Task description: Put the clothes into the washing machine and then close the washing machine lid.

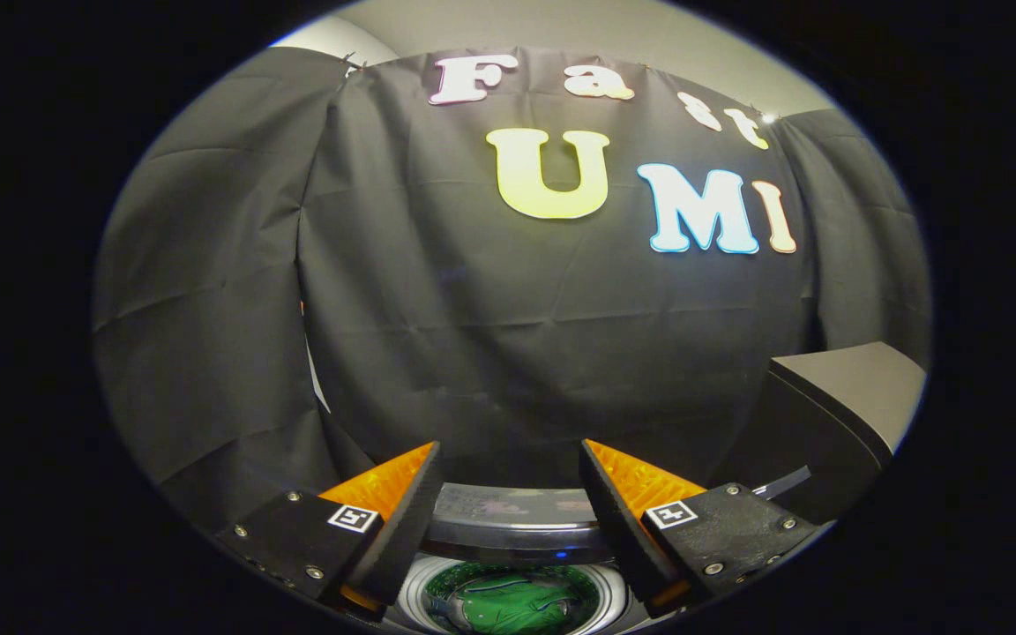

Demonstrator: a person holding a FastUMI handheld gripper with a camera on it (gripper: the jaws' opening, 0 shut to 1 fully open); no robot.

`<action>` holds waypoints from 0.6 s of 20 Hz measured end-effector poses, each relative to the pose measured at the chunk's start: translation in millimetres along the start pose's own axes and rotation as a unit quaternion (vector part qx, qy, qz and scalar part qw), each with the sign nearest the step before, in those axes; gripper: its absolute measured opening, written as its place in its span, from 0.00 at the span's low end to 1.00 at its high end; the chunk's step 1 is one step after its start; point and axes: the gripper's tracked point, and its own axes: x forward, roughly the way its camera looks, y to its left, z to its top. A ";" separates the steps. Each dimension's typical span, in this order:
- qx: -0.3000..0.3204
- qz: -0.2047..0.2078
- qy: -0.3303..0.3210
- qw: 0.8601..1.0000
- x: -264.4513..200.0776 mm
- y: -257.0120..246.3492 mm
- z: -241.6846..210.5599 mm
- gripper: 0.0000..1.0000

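Gripper view: hand-held gripper (508, 494) released, fingers spread, holding nothing. Green clothes (508, 604) already lie in washing machine (517, 529) drum below fingers. Raised lid (843, 414) stands right. Next, I judge: reach lid's edge, push down evenly until seated.

1. Black cloth wall (508, 353), creased and hanging in panels, seams pinned along the top.
2. Pale ceiling (561, 35) above the cloth wall.
3. Dark boxy unit (852, 414) with a flat greyish top, against the cloth wall's lower right.
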 end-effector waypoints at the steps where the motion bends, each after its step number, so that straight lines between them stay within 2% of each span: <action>1: 0.000 0.000 -0.001 1.000 -2.5 0.2 -3.4 0.95; 7: -0.020 0.016 0.020 0.999 -25.8 6.9 -37.6 0.95; 12: -0.013 0.049 0.045 0.998 -47.5 19.4 -82.1 0.95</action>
